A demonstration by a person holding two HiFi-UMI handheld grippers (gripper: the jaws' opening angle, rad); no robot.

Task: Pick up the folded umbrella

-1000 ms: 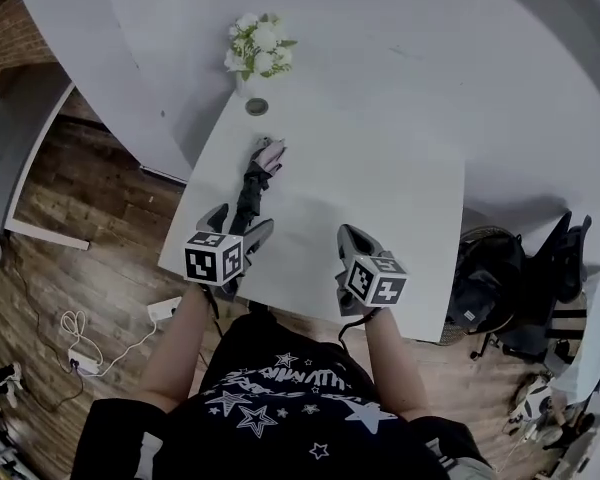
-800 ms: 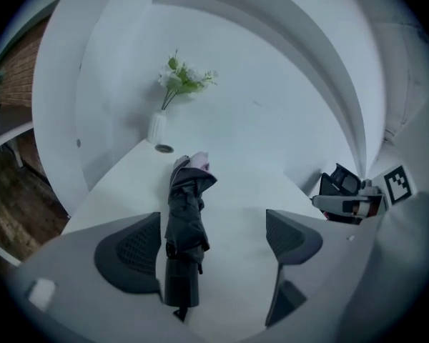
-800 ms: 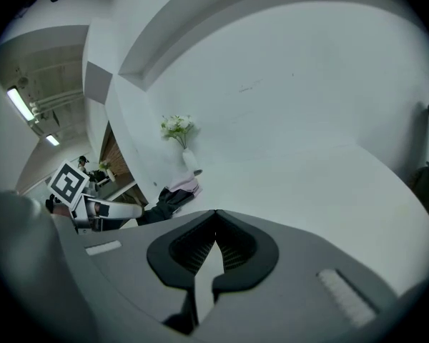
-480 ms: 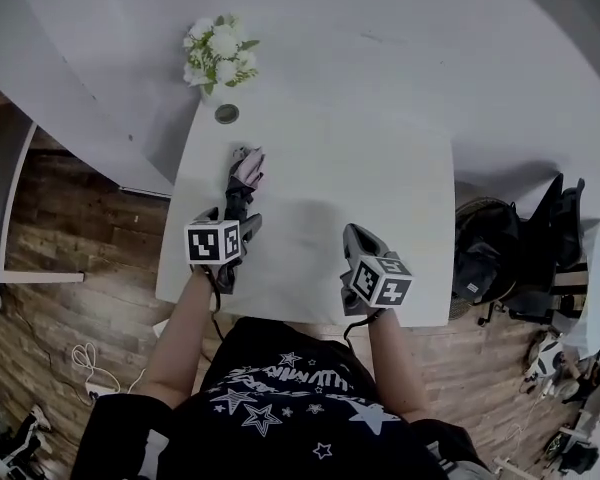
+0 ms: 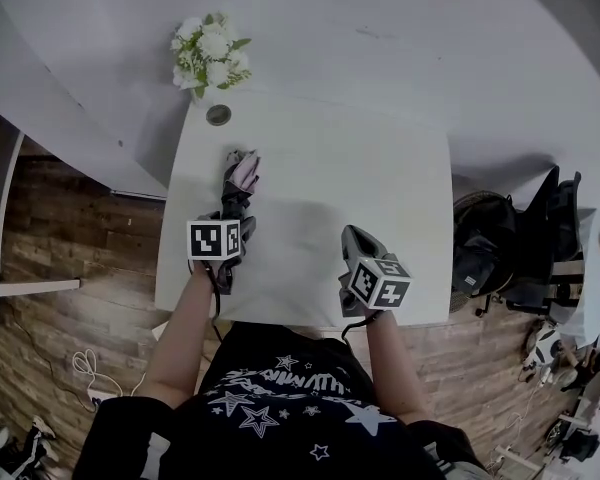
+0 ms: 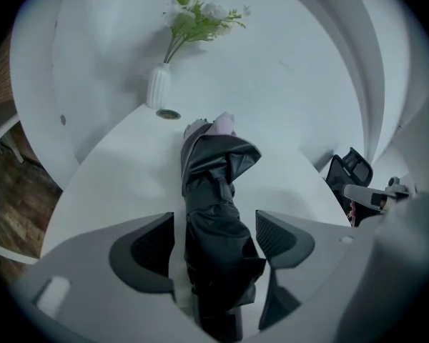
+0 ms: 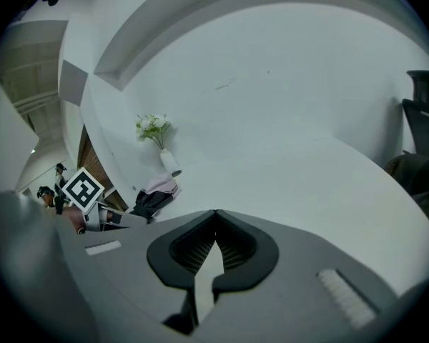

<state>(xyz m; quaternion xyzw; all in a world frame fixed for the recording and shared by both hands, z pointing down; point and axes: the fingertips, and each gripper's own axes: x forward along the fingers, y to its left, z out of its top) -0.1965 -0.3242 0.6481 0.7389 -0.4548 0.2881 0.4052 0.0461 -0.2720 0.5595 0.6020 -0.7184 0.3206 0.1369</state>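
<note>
The folded umbrella (image 5: 238, 180), black with a pink tip, lies lengthwise on the white table (image 5: 380, 183) near its left side. My left gripper (image 5: 228, 223) is lowered over its near end. In the left gripper view the umbrella (image 6: 214, 191) runs between the two pads (image 6: 154, 245), which are closing and stand close to the fabric with thin gaps showing. My right gripper (image 5: 355, 238) hovers over the table's near right part, shut with nothing in it; its tips (image 7: 216, 214) meet. The umbrella (image 7: 154, 195) shows far left in the right gripper view.
A white vase of flowers (image 5: 210, 53) stands at the table's far left corner, with a round cable hole (image 5: 218, 115) beside it. A curved white wall rises behind the table. A black chair (image 5: 500, 258) stands right of the table, and wood floor lies to the left.
My left gripper has come down and forward over the umbrella's near end, and its jaws now straddle it. The right gripper has barely shifted.
</note>
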